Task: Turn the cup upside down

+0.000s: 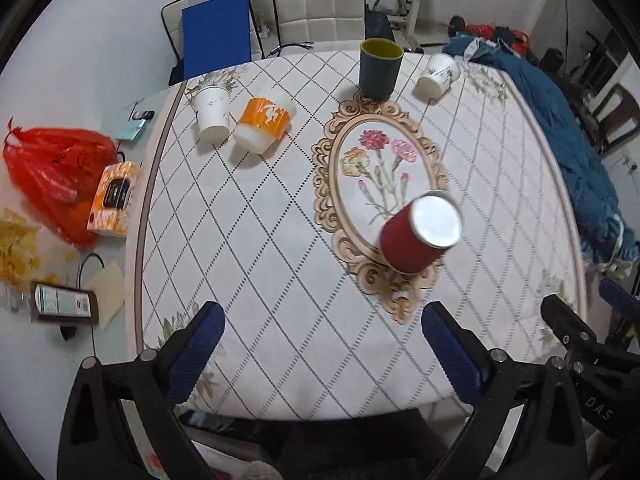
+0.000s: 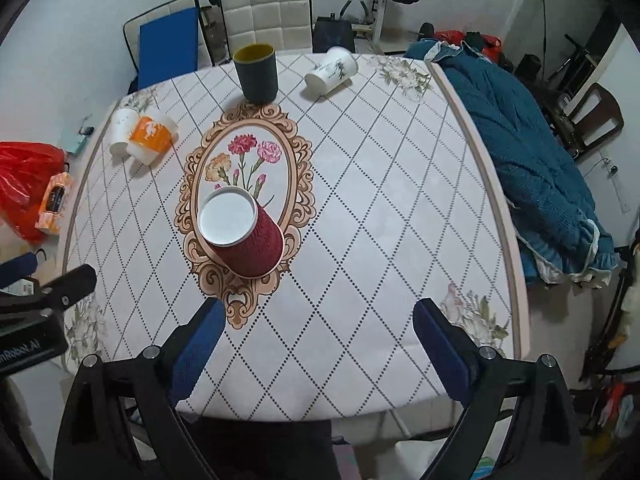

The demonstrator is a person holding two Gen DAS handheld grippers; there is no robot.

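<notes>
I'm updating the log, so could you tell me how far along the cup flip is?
Done, by the look of it: the red cup stands upside down on the table, white base up. In hand: nothing. The left gripper and right gripper are both open and apart from the cup. Left: nothing obvious for this cup; the dark cup is upright.

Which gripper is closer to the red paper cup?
Neither clearly. The red paper cup sits ahead and left of the right gripper, ahead and right of the left gripper. Both open, well short.

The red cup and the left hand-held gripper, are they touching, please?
Apart. The left wrist view shows bare tablecloth between the open left hand-held gripper and the red cup.
</notes>
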